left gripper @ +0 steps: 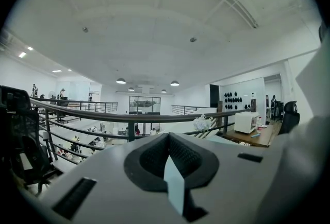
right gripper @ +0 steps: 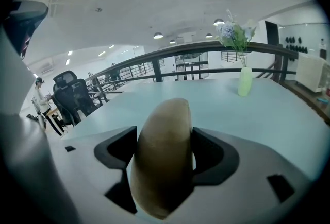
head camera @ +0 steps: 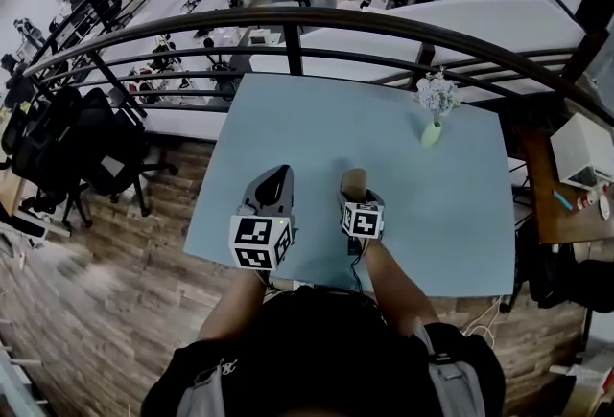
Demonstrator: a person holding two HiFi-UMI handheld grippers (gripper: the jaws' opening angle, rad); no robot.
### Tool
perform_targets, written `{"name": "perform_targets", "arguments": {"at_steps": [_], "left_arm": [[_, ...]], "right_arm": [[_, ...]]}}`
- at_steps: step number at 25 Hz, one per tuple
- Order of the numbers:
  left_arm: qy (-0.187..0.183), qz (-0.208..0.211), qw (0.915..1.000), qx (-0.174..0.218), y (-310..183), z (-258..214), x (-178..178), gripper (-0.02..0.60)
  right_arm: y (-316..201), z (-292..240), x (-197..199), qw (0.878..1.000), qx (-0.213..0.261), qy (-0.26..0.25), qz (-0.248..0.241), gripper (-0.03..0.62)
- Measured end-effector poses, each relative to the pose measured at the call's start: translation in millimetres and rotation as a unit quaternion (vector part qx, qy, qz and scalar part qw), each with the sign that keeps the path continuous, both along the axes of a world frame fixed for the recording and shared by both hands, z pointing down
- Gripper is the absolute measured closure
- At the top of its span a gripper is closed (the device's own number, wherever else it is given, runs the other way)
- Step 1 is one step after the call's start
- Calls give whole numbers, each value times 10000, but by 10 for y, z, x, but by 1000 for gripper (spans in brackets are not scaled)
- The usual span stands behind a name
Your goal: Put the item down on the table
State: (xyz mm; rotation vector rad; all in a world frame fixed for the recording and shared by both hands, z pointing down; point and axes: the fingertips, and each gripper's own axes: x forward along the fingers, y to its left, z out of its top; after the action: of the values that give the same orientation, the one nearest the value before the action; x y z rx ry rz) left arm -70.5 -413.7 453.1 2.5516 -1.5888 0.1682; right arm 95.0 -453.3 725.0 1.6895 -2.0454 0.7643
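My right gripper (right gripper: 165, 153) is shut on a tan, rounded oblong item (right gripper: 162, 153) that stands up between its jaws; the same item (head camera: 352, 182) shows in the head view, held above the near middle of the pale blue table (head camera: 403, 214). My left gripper (head camera: 275, 185) hovers beside it to the left, over the table's near left part. In the left gripper view its jaws (left gripper: 168, 158) are shut together with nothing between them.
A small green vase with white flowers (head camera: 435, 108) stands at the table's far right. A dark railing (head camera: 288, 22) runs behind the table. Black office chairs (head camera: 77, 147) stand at the left, and a wooden side desk with a white box (head camera: 585, 151) at the right.
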Motion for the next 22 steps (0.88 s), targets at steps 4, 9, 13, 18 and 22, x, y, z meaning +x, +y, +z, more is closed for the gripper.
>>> {"name": "perform_targets", "arguments": {"at_steps": [4,9,13,18,22], "left_arm": [[0,-37,10000,1,-27,0,-77,568],[-3,-50,10000,28,-68,0,-109,568],[-9,-47,10000,31,-101,4,-115,568],[-5,-30,10000,37,-120,-6,-95,568],[3,-16,10000,33,-122,-5,-68,568]], "right_arm": [[-4,104,-58,9998,-198,-48,-1,253],[9,222,-76,9990,-426,-111,16,252],[20,332,-96,9971,-680,-334,5,250],[56,412,-94,9955,-894,-304,-104,250],[86,469,-107,9939,-1035,-351,-145,249]]}}
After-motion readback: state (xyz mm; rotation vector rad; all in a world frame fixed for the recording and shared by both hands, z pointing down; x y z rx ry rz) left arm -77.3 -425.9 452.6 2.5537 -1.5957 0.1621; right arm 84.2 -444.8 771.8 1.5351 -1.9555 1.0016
